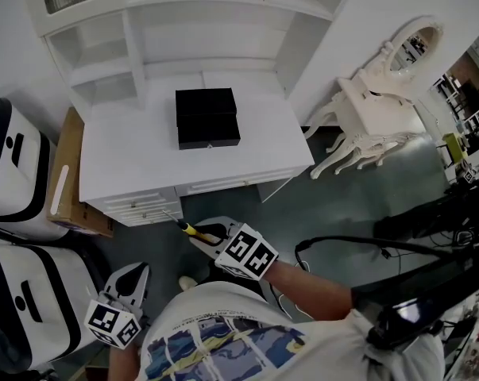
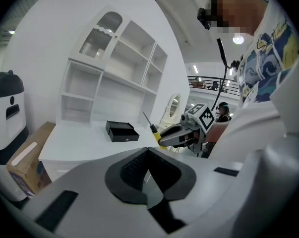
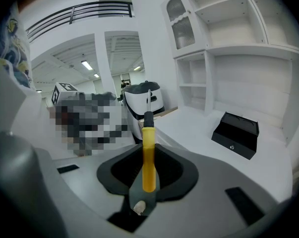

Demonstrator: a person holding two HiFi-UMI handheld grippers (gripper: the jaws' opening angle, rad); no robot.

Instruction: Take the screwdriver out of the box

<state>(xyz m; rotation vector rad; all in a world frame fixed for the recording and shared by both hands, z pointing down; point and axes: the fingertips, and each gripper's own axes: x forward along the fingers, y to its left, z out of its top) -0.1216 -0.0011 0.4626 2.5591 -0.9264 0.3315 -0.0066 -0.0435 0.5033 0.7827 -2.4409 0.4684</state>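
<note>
A black box (image 1: 207, 118) sits on the white desk (image 1: 128, 157), showing as two black halves, one behind the other; it also shows in the left gripper view (image 2: 122, 131) and the right gripper view (image 3: 236, 134). The screwdriver (image 1: 187, 228) has a yellow handle, a black collar and a thin metal shaft. My right gripper (image 1: 203, 235) is shut on its handle (image 3: 148, 152), held in front of the desk's drawers, away from the box. The left gripper view shows the screwdriver (image 2: 151, 127) sticking out of the right gripper (image 2: 170, 136). My left gripper (image 1: 134, 280) hangs low near my body, its pads (image 2: 134, 170) together with nothing between them.
A white shelf unit (image 1: 183, 22) rises behind the desk. A cardboard box (image 1: 64, 181) and white-and-black machines (image 1: 17, 165) stand at the left. An ornate white dressing table with a mirror (image 1: 382, 101) stands at the right, with black cables (image 1: 398, 248) on the floor.
</note>
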